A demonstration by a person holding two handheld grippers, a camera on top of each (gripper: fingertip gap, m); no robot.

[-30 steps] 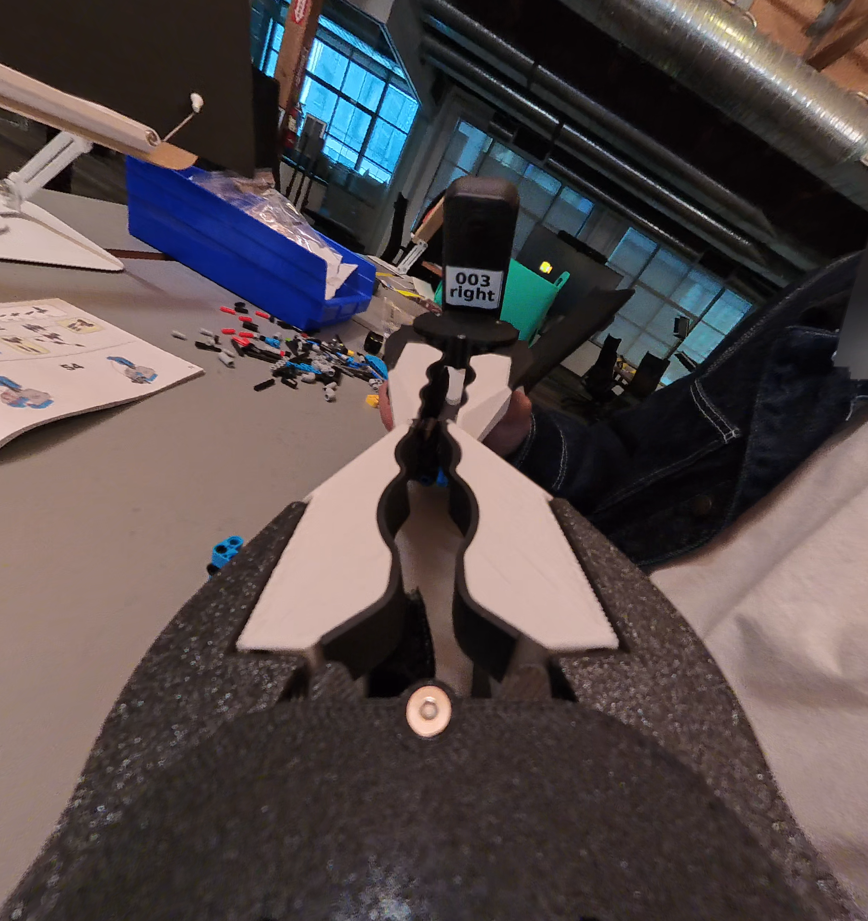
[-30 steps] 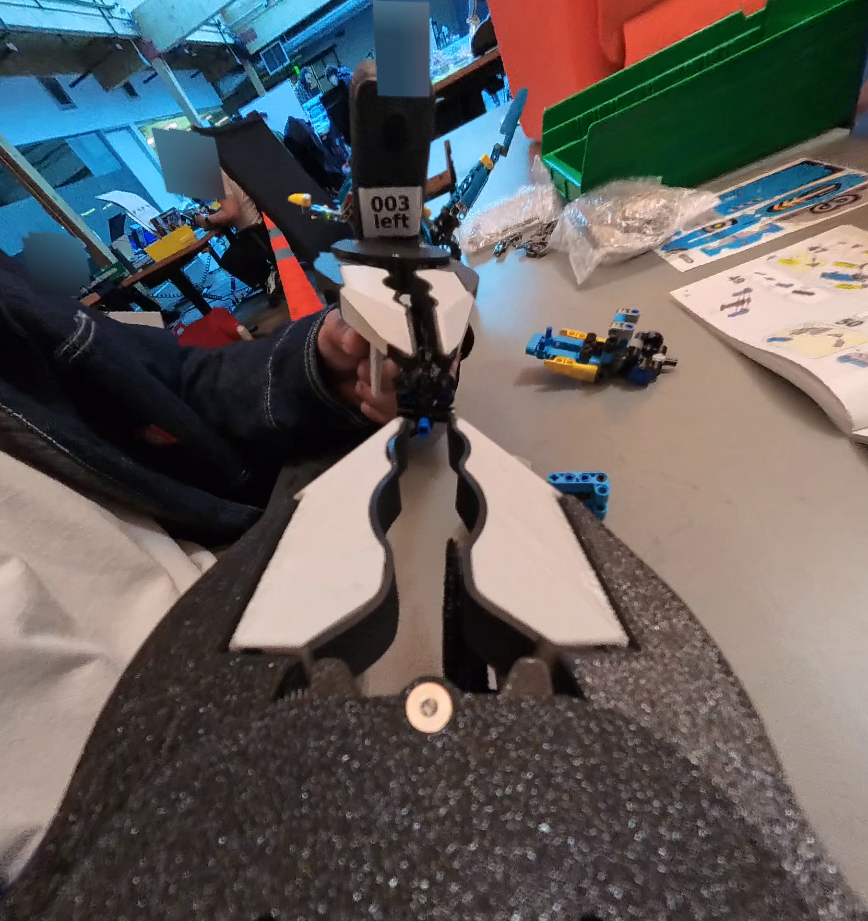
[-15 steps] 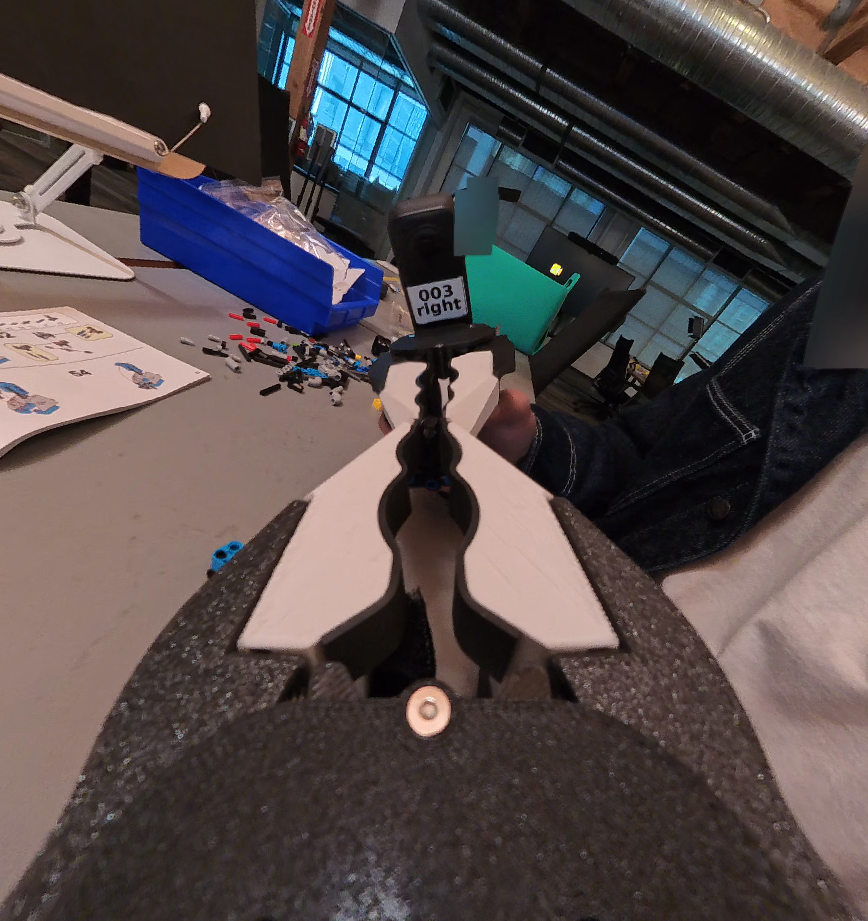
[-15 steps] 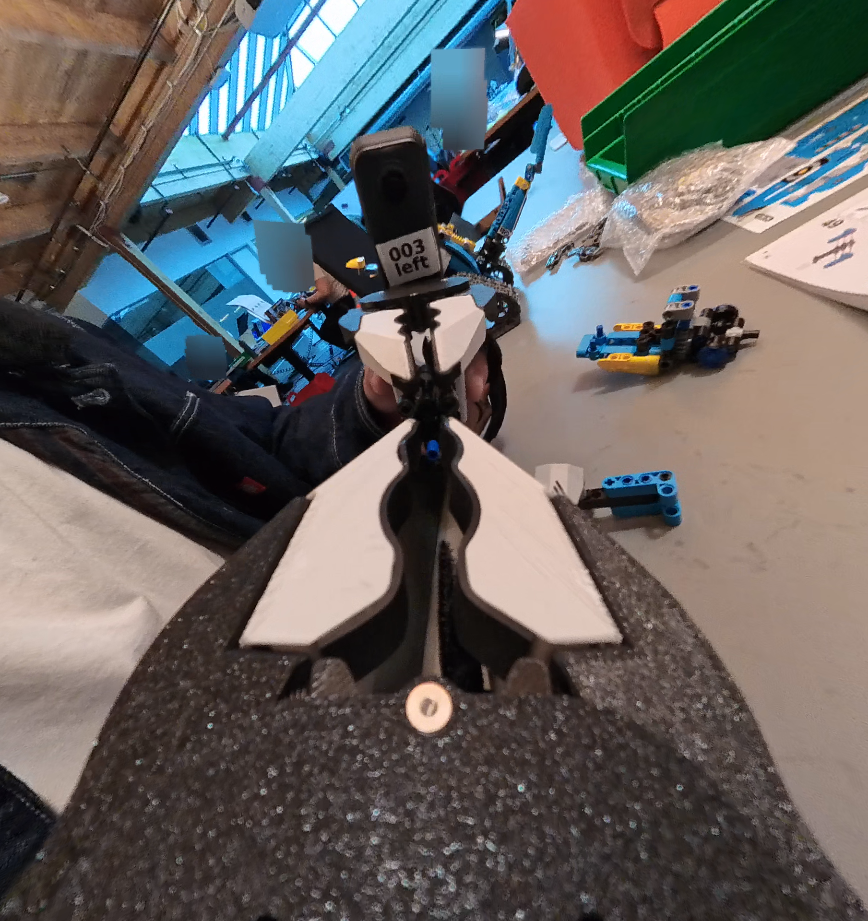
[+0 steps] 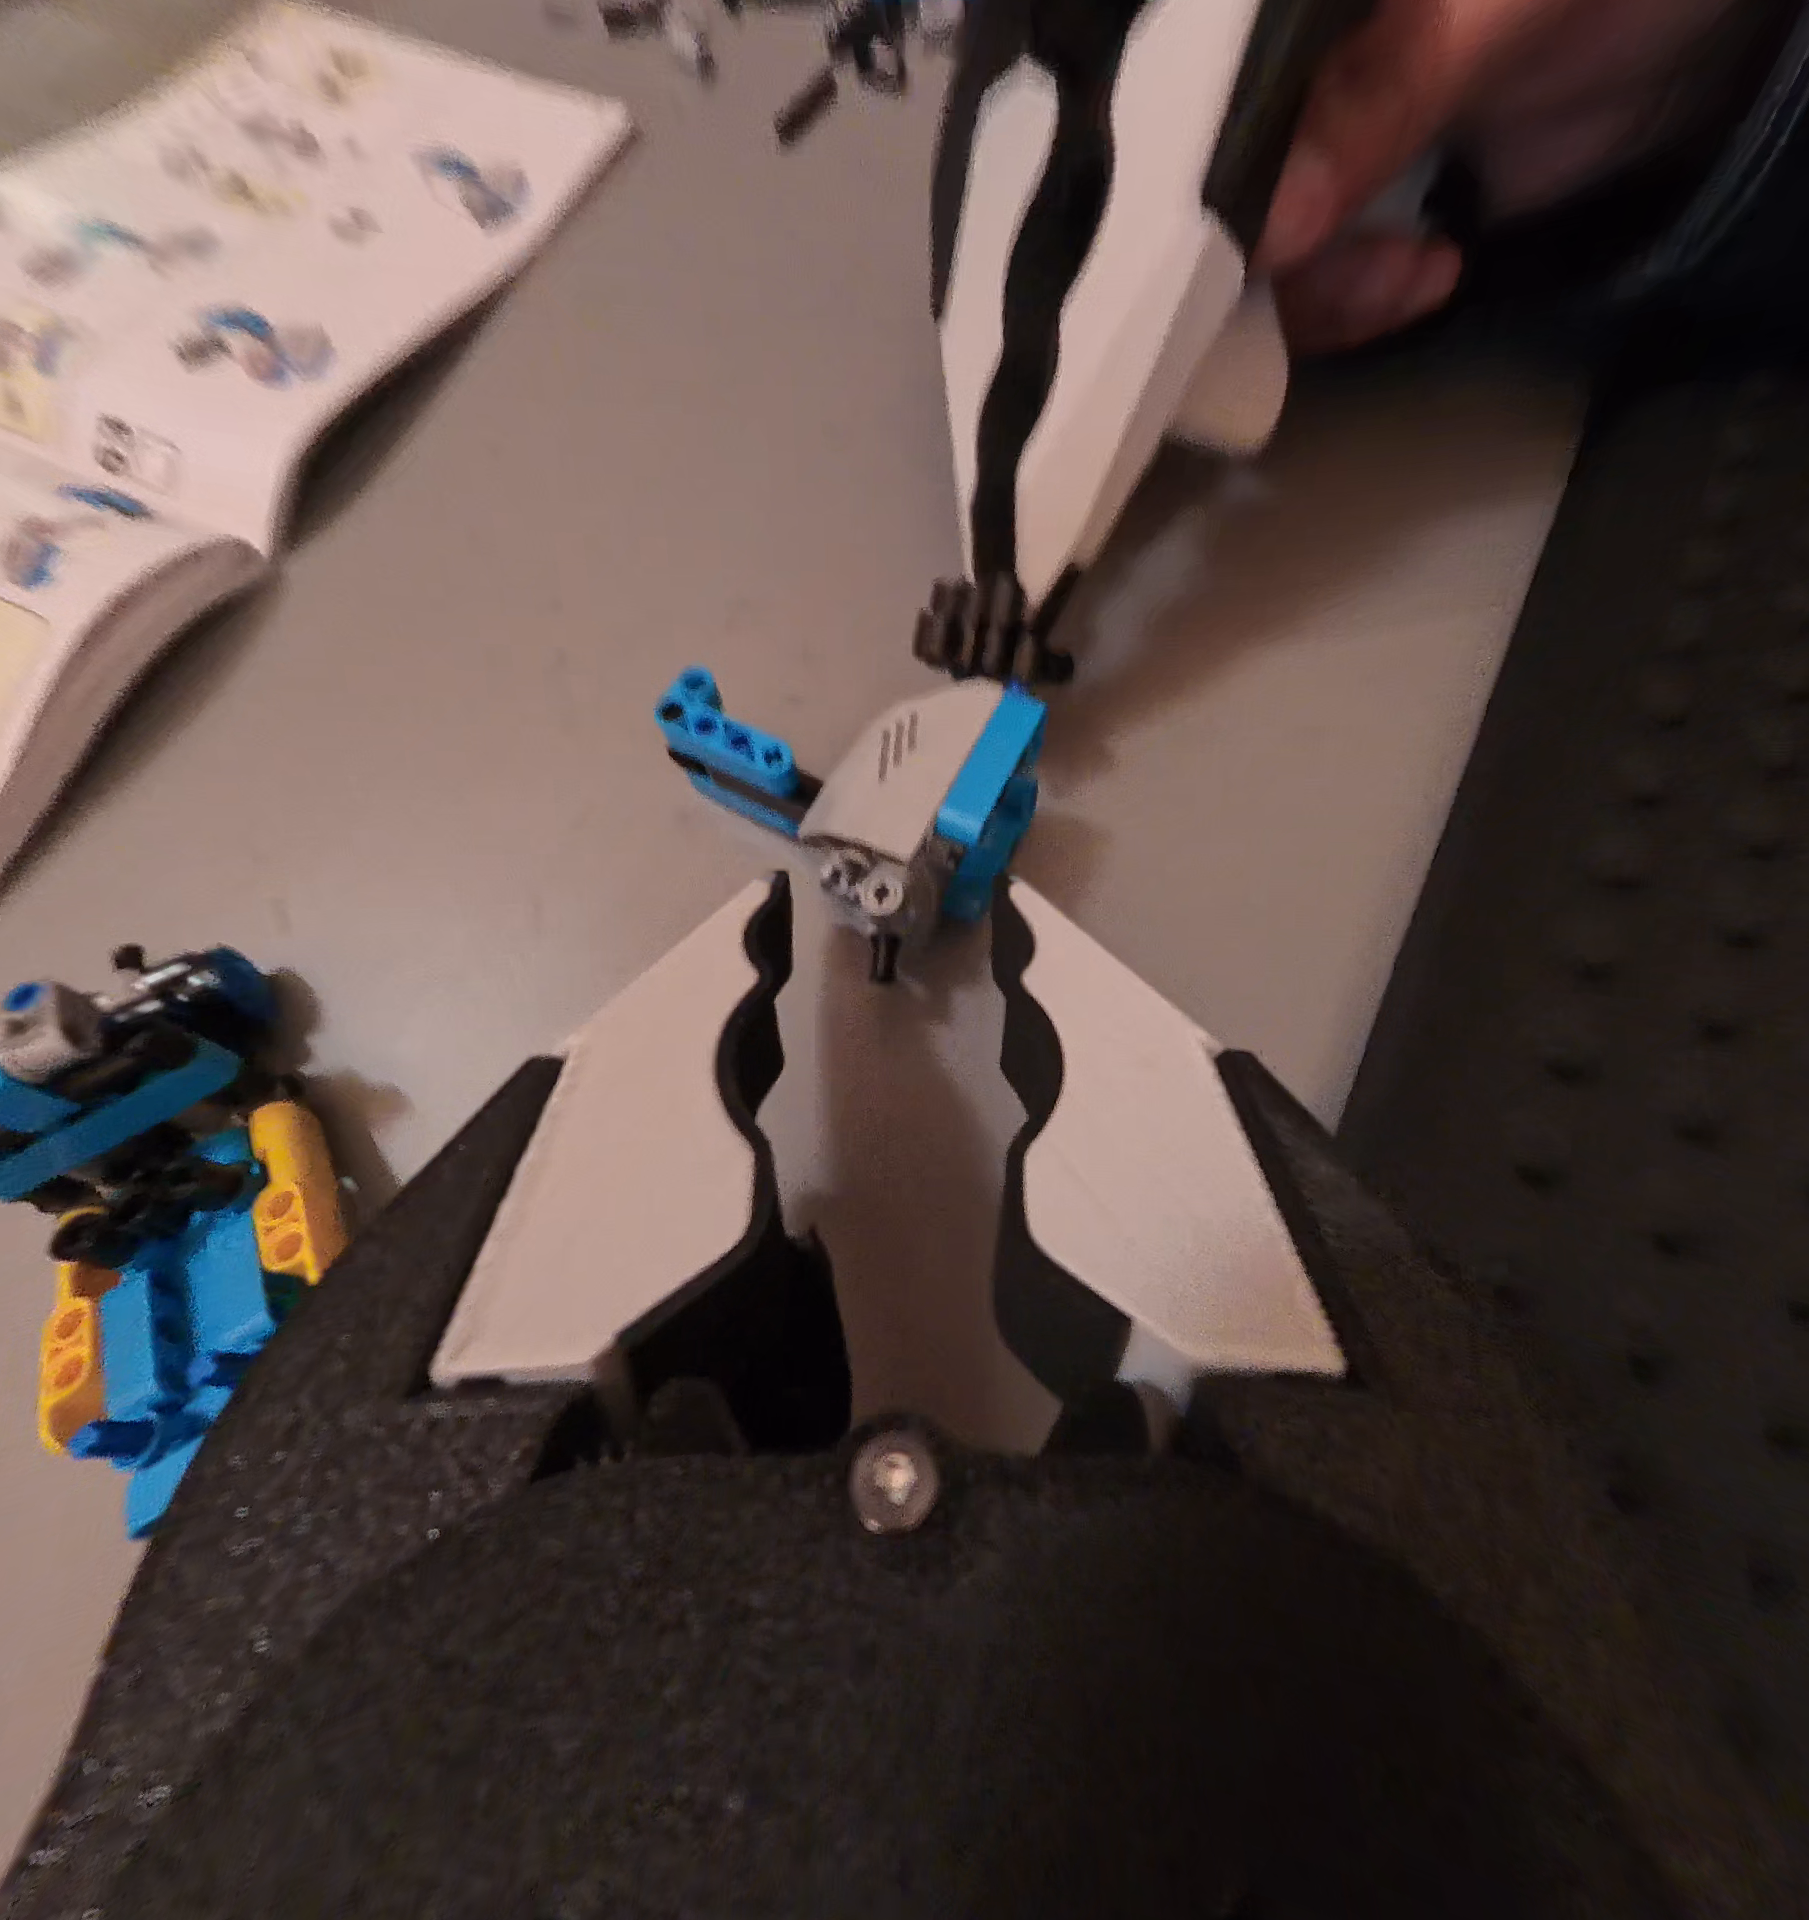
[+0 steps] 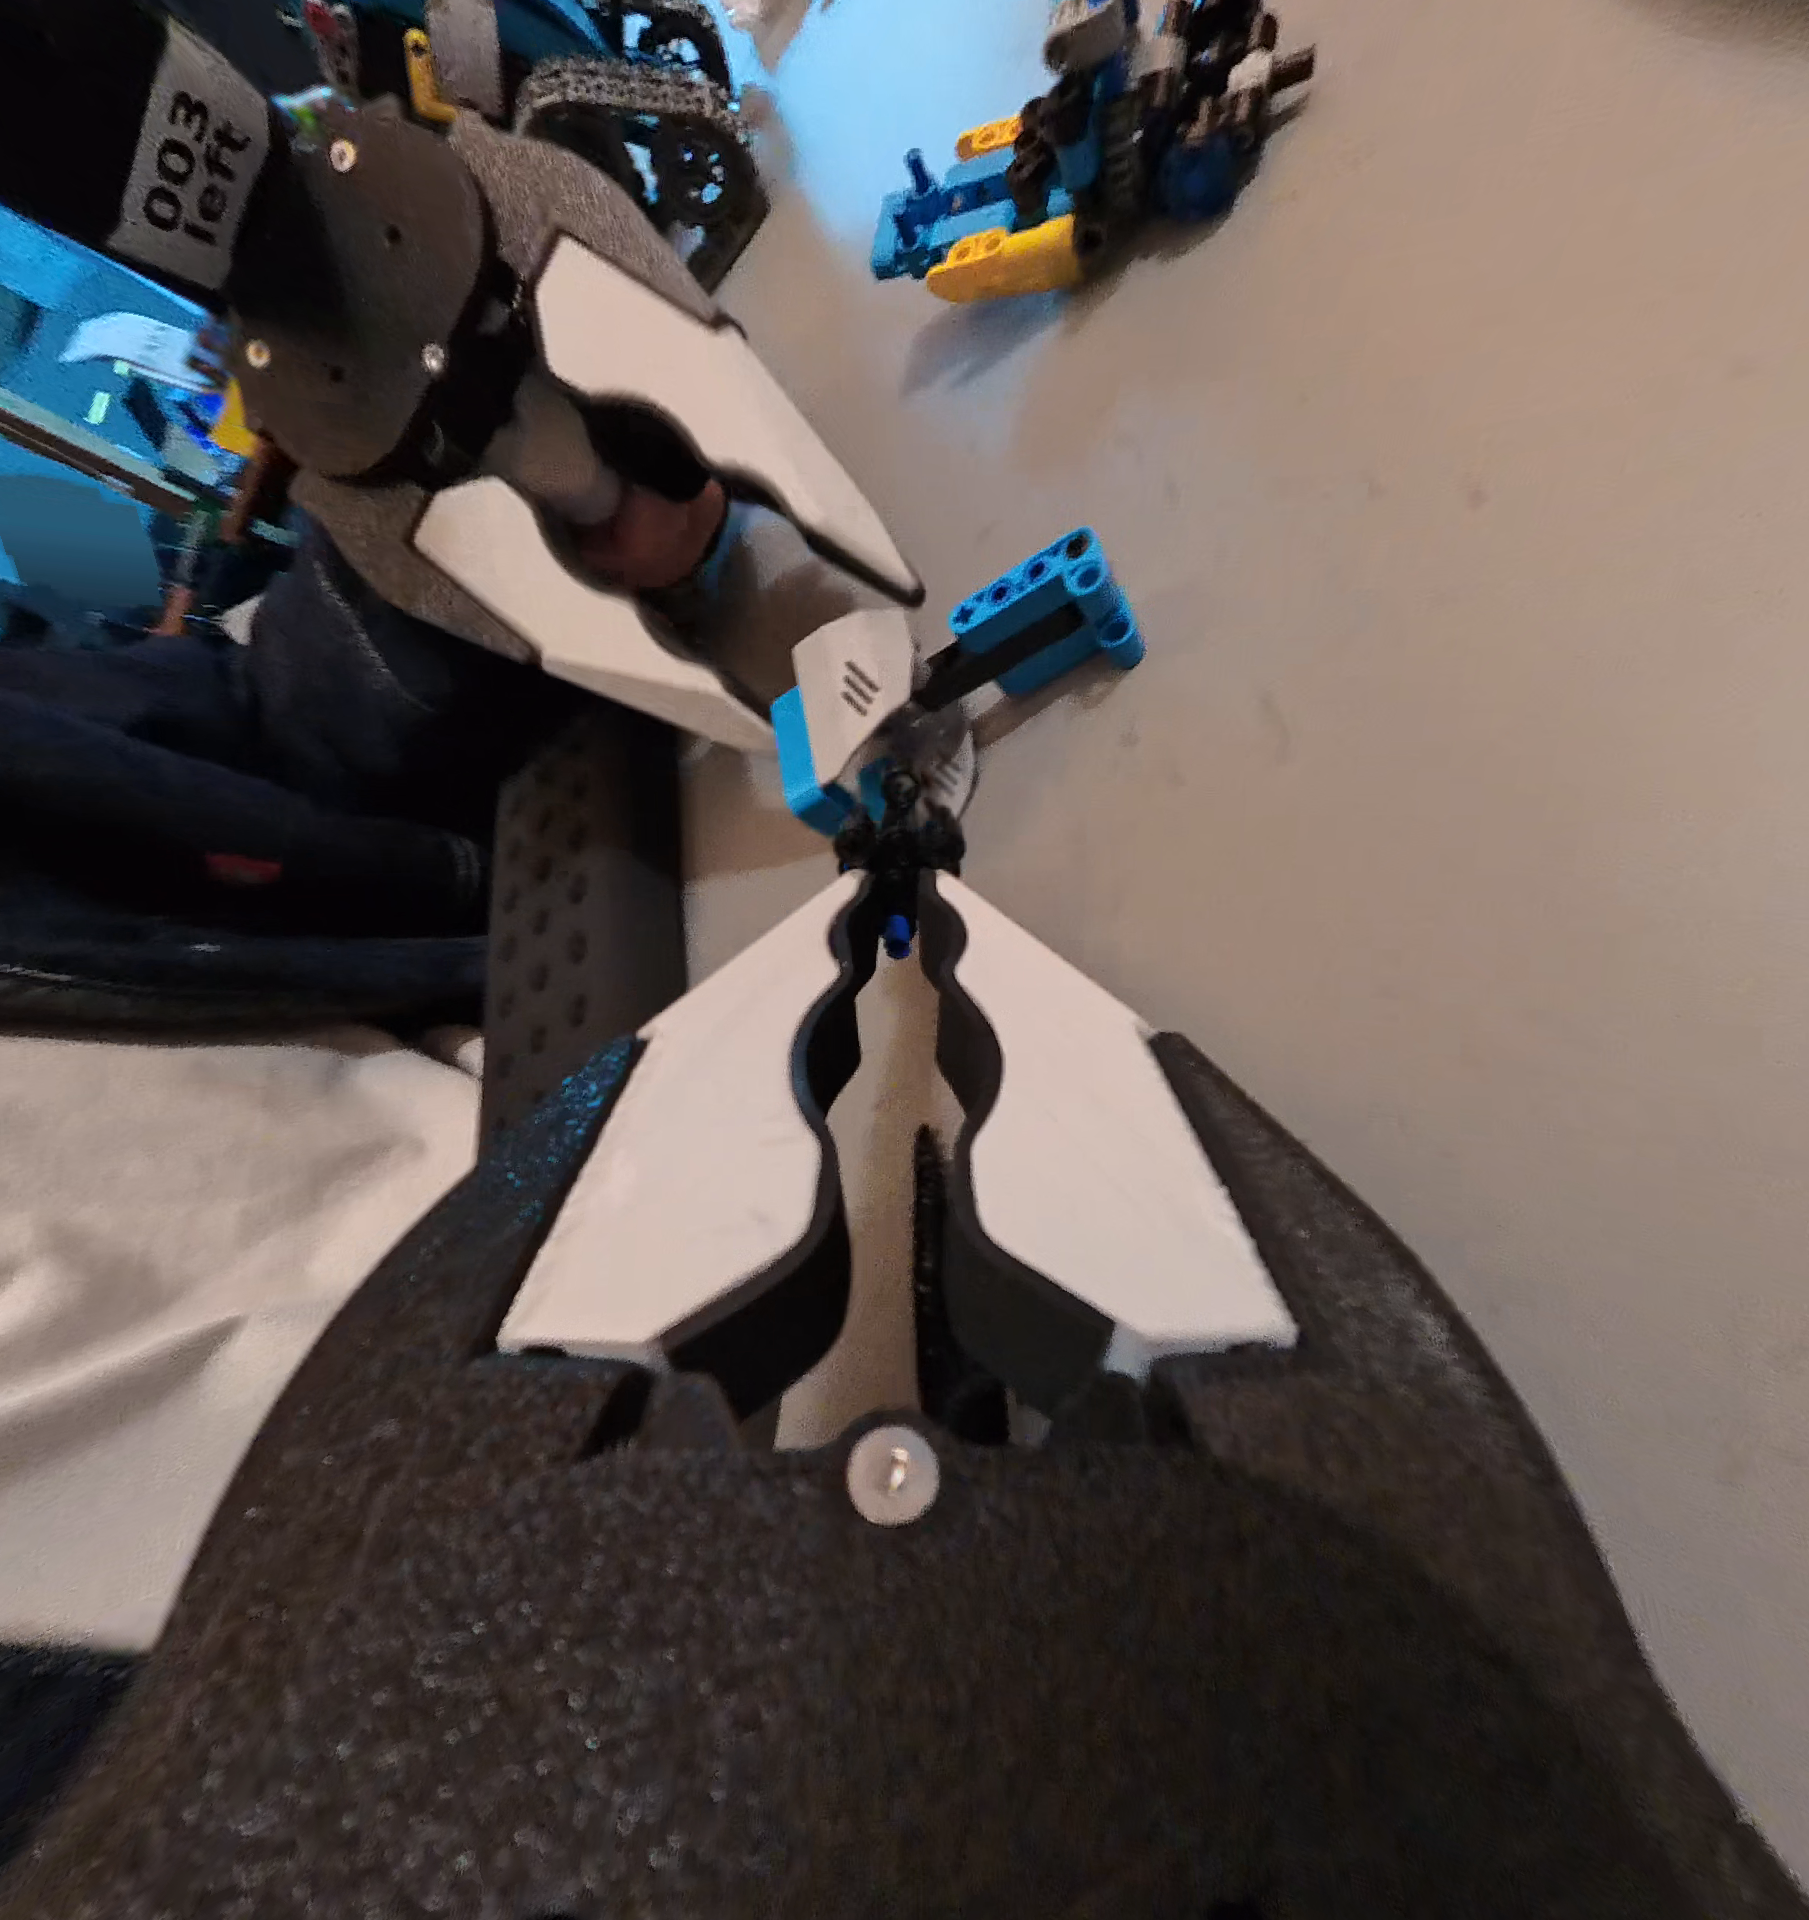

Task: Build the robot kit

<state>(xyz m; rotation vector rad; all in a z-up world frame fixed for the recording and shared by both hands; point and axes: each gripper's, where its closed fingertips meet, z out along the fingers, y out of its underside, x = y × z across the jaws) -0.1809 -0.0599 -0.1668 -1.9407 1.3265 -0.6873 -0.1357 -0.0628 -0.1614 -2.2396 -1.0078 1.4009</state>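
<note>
A small brick assembly (image 5: 905, 790), a white panel in a blue frame with a blue holed beam, lies on the grey table (image 5: 567, 571). My left gripper (image 5: 889, 883) is open, its tips close on either side of the assembly's near end. In the right wrist view the left gripper (image 6: 846, 670) brackets the white panel (image 6: 853, 681). My right gripper (image 6: 895, 883) is shut on a small black piece with a blue pin (image 6: 895, 847). It holds this piece against the assembly's blue frame. It also shows from above in the left wrist view (image 5: 993, 613).
A blue and yellow brick model (image 5: 141, 1195) stands at the left, also in the right wrist view (image 6: 1066, 177). An open instruction booklet (image 5: 204, 312) lies beyond it. A black perforated surface (image 5: 1658, 935) runs along the table's edge. A tracked model (image 6: 661, 114) stands far off. Spacing between my two grippers at the tips: around 6 cm.
Both grippers have swung down from mid-air to the table. My left gripper has let go of the small black piece and opened around the assembly. My right gripper has kept hold of it.
</note>
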